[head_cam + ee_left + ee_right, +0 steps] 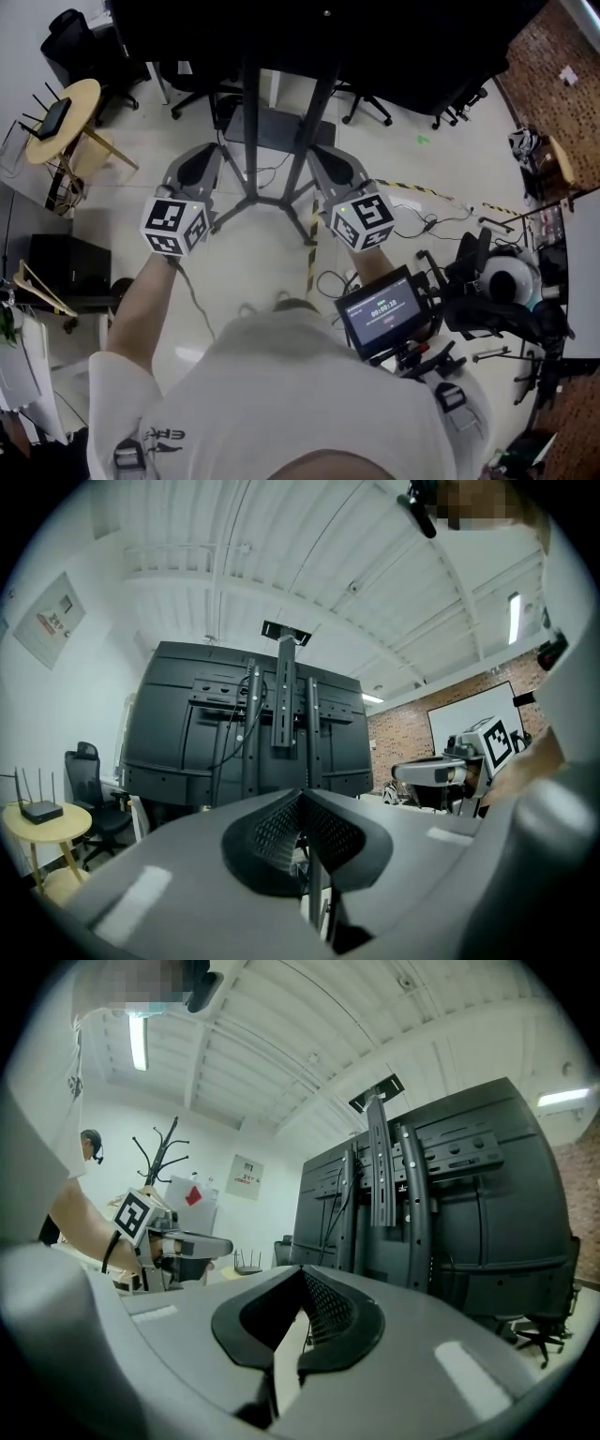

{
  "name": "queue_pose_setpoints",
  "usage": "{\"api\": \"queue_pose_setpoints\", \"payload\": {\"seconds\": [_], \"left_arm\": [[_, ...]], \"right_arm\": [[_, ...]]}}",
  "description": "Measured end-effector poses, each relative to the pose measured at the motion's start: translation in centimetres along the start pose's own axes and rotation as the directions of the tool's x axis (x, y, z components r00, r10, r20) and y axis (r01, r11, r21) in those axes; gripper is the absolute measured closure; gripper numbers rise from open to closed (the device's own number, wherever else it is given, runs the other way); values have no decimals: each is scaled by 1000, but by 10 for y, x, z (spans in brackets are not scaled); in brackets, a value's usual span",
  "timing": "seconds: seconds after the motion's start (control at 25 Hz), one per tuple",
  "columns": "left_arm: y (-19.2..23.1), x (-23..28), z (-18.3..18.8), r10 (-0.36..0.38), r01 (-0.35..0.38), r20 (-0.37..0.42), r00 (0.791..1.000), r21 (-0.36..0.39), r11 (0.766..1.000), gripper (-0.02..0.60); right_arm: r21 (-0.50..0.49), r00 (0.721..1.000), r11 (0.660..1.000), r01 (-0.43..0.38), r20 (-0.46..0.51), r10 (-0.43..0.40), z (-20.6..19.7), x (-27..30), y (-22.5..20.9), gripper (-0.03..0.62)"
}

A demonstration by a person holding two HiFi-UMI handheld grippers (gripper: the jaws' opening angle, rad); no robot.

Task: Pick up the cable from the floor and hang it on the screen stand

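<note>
The black screen point(319, 37) on its wheeled stand point(255, 141) is straight ahead of me, its base legs spread on the pale floor. Thin black cables point(424, 223) lie loose on the floor to the right of the base; a small coil point(330, 279) lies nearer me. My left gripper point(202, 161) and right gripper point(330, 161) hover side by side above the base, both shut and empty. The left gripper view shows its jaws point(302, 795) met in front of the stand's mounting rails point(281, 705). In the right gripper view the jaws point(302, 1271) are also closed before the stand point(384, 1166).
A round yellow table point(86, 94) with a router stands at the far left. Office chairs point(375, 103) sit behind the screen. A camera rig with a small monitor point(384, 314) stands close at my right. Yellow-black tape point(314, 239) runs across the floor. A coat rack point(159, 1152) shows behind.
</note>
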State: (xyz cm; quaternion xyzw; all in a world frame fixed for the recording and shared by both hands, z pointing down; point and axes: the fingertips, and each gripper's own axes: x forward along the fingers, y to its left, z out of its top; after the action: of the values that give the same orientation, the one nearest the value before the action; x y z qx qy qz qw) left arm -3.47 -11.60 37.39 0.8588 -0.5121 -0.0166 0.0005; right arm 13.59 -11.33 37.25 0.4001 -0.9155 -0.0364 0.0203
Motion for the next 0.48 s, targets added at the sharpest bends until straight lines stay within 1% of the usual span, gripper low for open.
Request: {"api": "queue_pose_setpoints", "payload": {"seconds": [0.2, 0.32, 0.48], "left_arm": [[-8, -18, -26, -2, 3, -15, 1000, 21, 1000, 580], [-14, -32, -45, 18, -17, -27, 999, 14, 1000, 580], [-19, -41, -63, 60, -60, -28, 998, -4, 998, 580]], "right_arm": [[13, 1000, 1000, -1, -26, 2, -27, -10, 17, 580], [24, 999, 1000, -8, -41, 9, -43, -19, 24, 580], [22, 999, 1000, -15, -38, 16, -52, -31, 24, 580]]}}
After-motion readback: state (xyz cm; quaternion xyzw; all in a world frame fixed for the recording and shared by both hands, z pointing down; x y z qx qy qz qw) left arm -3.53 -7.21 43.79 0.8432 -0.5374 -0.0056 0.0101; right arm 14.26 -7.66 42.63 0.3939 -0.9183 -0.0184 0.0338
